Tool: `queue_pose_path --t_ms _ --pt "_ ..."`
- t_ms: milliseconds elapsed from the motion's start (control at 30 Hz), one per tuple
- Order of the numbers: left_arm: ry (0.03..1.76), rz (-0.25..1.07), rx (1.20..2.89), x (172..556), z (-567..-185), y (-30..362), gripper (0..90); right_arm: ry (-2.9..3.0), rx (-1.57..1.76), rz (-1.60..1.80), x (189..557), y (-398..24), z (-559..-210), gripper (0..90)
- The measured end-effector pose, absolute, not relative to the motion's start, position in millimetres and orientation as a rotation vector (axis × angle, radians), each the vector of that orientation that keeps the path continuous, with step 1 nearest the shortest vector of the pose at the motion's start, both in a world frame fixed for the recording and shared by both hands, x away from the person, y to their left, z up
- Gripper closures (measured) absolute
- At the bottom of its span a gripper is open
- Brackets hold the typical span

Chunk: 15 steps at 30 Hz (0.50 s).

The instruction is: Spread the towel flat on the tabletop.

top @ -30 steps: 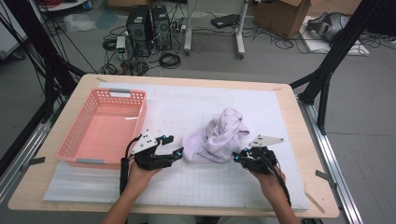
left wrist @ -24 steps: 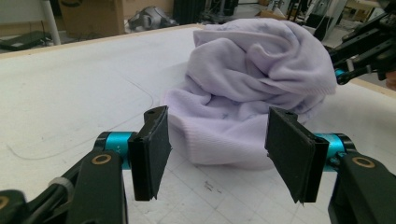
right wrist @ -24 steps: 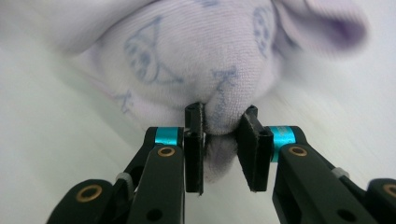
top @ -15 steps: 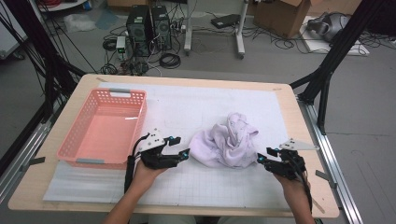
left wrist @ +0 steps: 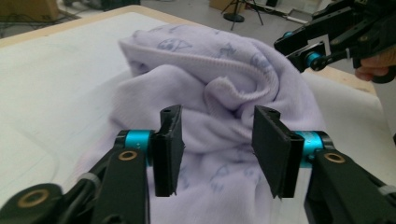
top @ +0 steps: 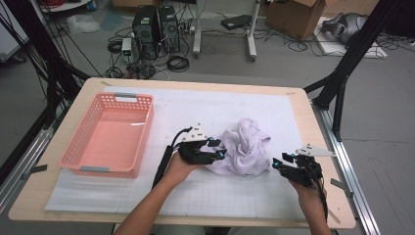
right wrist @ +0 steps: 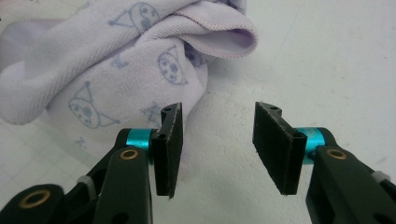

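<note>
A crumpled pale lilac cloth [top: 246,147] with small printed figures lies in a heap on the white mat [top: 195,107]. My left gripper [top: 218,150] reaches into the heap's left side. In the left gripper view the left gripper [left wrist: 217,149] has just been closing, but its jaws still stand apart, with folds of the cloth [left wrist: 210,70] between and behind them. My right gripper [top: 278,162] hovers just right of the heap. The right gripper [right wrist: 217,144] is open over bare mat, its jaws just narrowed slightly, with the cloth [right wrist: 116,60] beside its left pad.
An empty pink plastic basket [top: 105,169] stands on the left of the mat. The wooden table's right edge [top: 325,147] runs close to my right hand. Black frame legs, cables and boxes stand on the floor beyond the table.
My right gripper has let go of the cloth and drawn away to the right. My left gripper has moved right, into the heap. The cloth has slumped and shifted slightly right.
</note>
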<state>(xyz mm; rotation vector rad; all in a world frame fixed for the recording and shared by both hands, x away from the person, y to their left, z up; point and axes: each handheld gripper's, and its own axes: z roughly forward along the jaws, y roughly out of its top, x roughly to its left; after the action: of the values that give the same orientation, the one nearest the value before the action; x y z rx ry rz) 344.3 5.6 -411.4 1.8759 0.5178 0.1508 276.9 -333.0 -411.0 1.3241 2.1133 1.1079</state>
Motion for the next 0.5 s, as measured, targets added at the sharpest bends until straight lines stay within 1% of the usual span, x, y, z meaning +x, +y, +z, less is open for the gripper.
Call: queue_pose_path --t_ms 67,100,133,167,200,267,300,333,367,433,500 --pt "0.504 0.14 1.89 346 -411 -8 46.9 2.114 1.327 1.108 277 -334 -412 51.7" --pt "0.504 0.14 1.89 346 -411 -8 45.9 2.111 1.33 1.113 276 -334 -412 51.7" --pt "0.484 0.141 1.917 348 -413 -21 46.0 2.11 1.333 1.114 276 -335 -411 51.7" --pt "0.484 0.141 1.917 348 -413 -21 46.0 2.109 1.333 1.119 276 -335 -411 51.6" --pt "0.486 0.14 1.939 351 -416 -32 45.7 2.109 1.335 1.122 276 -335 -411 51.6" --pt "0.482 0.136 1.938 353 -417 -37 45.7 2.108 1.334 1.124 276 -335 -411 51.6" --pt "0.476 0.116 1.956 355 -420 -47 46.9 2.113 1.331 1.124 276 -335 -412 51.5" --pt "0.476 0.116 1.956 355 -420 -47 49.6 2.114 1.33 1.126 276 -335 -412 51.5" --pt "0.447 0.121 2.005 355 -422 -55 57.4 2.117 1.331 1.126 276 -334 -412 51.6" --pt "0.438 0.134 2.014 354 -421 -58 80.5 2.117 1.33 1.129 277 -334 -413 51.6" --pt "0.466 0.129 2.0 357 -419 -57 83.8 2.122 1.326 1.133 277 -334 -413 51.6"
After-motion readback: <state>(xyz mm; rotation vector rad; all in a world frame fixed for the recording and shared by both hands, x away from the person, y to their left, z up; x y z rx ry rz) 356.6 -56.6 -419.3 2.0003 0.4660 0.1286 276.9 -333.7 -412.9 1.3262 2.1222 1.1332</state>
